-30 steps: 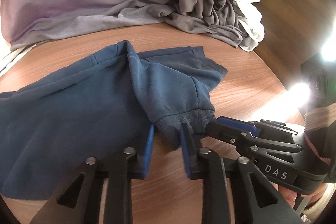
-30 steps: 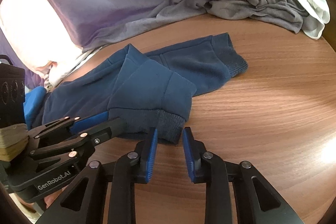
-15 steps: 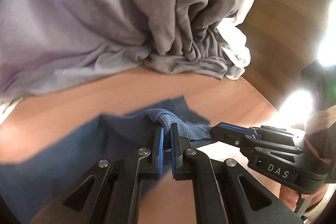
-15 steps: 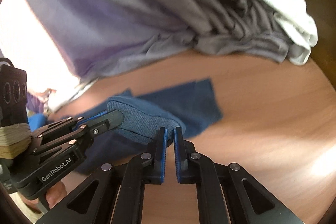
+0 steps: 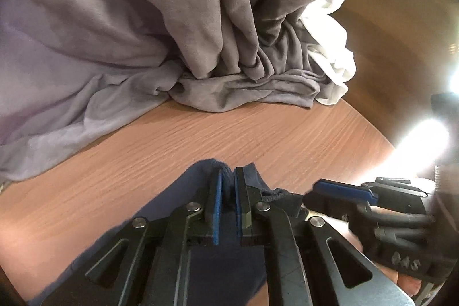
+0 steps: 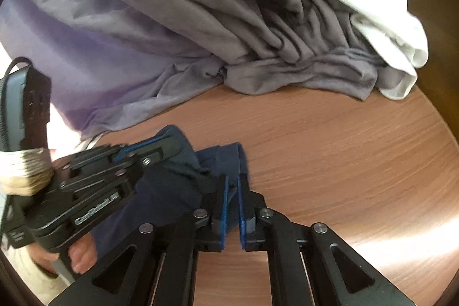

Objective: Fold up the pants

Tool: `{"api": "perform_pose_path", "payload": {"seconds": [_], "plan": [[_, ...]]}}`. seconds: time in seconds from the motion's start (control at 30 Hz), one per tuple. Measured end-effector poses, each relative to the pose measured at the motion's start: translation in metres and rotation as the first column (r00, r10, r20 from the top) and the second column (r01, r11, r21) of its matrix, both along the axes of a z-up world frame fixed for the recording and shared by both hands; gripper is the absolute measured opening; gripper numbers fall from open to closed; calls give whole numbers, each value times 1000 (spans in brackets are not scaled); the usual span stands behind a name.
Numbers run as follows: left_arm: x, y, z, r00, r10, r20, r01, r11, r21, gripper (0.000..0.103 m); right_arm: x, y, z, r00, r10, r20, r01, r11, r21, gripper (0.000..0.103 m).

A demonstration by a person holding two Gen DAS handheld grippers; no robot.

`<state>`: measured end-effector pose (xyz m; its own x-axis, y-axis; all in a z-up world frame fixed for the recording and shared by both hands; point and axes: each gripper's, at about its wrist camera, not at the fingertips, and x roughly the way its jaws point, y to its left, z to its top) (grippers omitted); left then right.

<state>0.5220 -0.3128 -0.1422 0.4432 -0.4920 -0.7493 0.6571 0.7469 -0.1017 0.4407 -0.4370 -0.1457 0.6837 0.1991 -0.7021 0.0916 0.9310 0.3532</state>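
The dark blue pants (image 5: 183, 191) hang bunched from both grippers above the wooden table (image 5: 287, 134). My left gripper (image 5: 228, 177) is shut on a fold of the pants' ribbed hem. My right gripper (image 6: 232, 185) is shut on the same hem edge of the pants (image 6: 226, 157), a hand's width to the right. The right gripper shows at the lower right of the left wrist view (image 5: 344, 191). The left gripper shows at the left of the right wrist view (image 6: 149, 148). Most of the pants is hidden below the fingers.
A heap of grey clothes (image 5: 229, 33) lies across the back of the table, with a lilac garment (image 5: 57, 53) on its left and a white one (image 5: 330, 48) on its right. The table's curved edge (image 6: 430, 119) runs on the right. Bright glare at the far right.
Both grippers closed on the pants' cuffed hem and lifted it off the table, carrying it forward toward the grey heap. The flat-lying pants have dropped out of view beneath the fingers.
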Motion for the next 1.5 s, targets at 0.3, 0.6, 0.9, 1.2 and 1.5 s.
{"api": "perform_pose_path", "payload": {"seconds": [0.3, 0.6, 0.9, 1.2, 1.5], "plan": [[-23, 27, 12, 994, 28, 110, -33, 998, 44, 44, 0, 1, -9, 1000, 24, 4, -24, 1000, 13, 28], [-84, 83, -8, 989, 147, 24, -149, 986, 76, 44, 1, 6, -23, 1000, 17, -18, -15, 996, 93, 28], [-105, 80, -39, 991, 135, 28, -137, 980, 144, 44, 1, 4, -36, 999, -7, -51, 15, 987, 159, 28], [-100, 85, -47, 988, 150, 26, -152, 978, 143, 34, 10, 1, -43, 997, -25, -67, 37, 982, 186, 22], [-98, 97, -39, 981, 194, -12, -192, 978, 83, 25, -15, 7, -18, 998, -60, -15, 62, 990, 127, 12]]}}
